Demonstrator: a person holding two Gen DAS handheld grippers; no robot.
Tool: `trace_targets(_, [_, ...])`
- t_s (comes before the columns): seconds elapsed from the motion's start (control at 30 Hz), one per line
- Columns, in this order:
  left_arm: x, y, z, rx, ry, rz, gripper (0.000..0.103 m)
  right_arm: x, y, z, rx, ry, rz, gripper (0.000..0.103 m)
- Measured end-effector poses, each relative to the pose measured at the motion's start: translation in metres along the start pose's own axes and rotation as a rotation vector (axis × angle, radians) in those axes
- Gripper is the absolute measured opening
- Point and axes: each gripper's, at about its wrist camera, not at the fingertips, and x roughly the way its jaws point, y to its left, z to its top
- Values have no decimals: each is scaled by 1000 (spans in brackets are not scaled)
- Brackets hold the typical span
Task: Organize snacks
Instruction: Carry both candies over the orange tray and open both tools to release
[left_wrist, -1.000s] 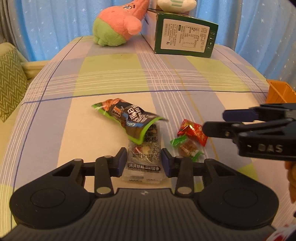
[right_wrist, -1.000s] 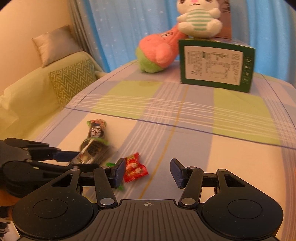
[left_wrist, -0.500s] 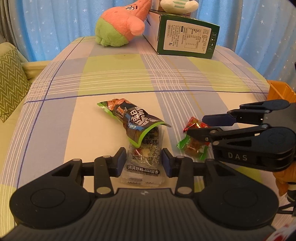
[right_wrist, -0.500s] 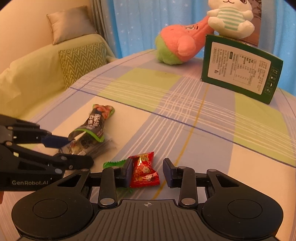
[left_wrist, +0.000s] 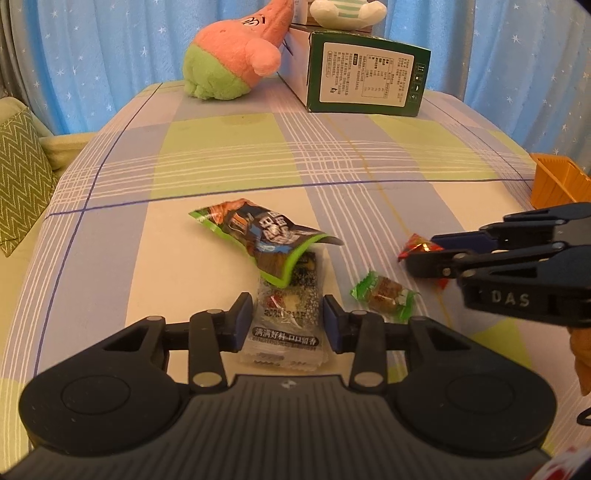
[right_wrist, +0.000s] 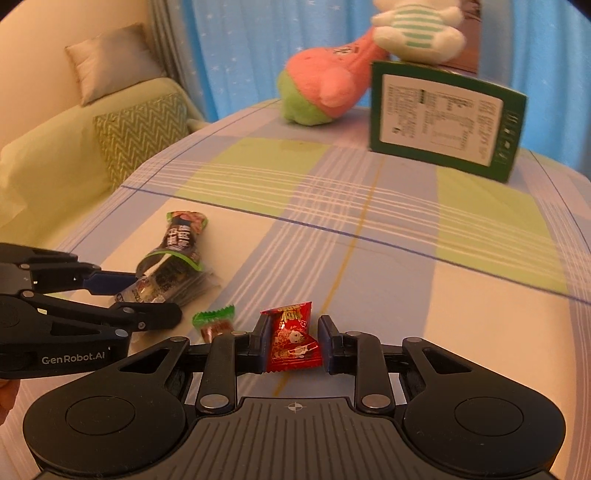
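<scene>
My left gripper (left_wrist: 287, 322) is closed around a clear packet with black print (left_wrist: 286, 321) that lies on the plaid cloth; its pads touch the packet's sides. A green and dark snack bag (left_wrist: 264, 238) rests partly on that packet. A green-wrapped candy (left_wrist: 384, 295) lies just to its right. My right gripper (right_wrist: 291, 345) is shut on a red candy packet (right_wrist: 293, 341) and holds it; this gripper also shows in the left wrist view (left_wrist: 421, 254) with the red packet (left_wrist: 417, 245). The left gripper shows in the right wrist view (right_wrist: 147, 299).
An orange basket (left_wrist: 557, 181) stands at the table's right edge. A green box (left_wrist: 365, 81), a pink and green plush (left_wrist: 232, 62) and a white plush (left_wrist: 347, 11) stand at the far end. A sofa with zigzag cushion (right_wrist: 140, 133) is on the left.
My right gripper moved in over the red candy packet and shut on it, then drew it right, away from the green candy. My left gripper stayed around the clear packet.
</scene>
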Motion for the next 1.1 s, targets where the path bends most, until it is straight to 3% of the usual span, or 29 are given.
trace_targets(0.33, [-24, -24, -16, 8, 38, -5, 35, -48, -15, -27, 184, -13, -54, 27])
trace_targets(0.67, [-73, -47, -30, -73, 9, -41, 34, -113, -6, -62, 295, -61, -69, 27])
trace_targets(1.1, [-146, -97, -46, -91, -47, -64, 34, -206, 1, -94, 385, -128, -149, 27])
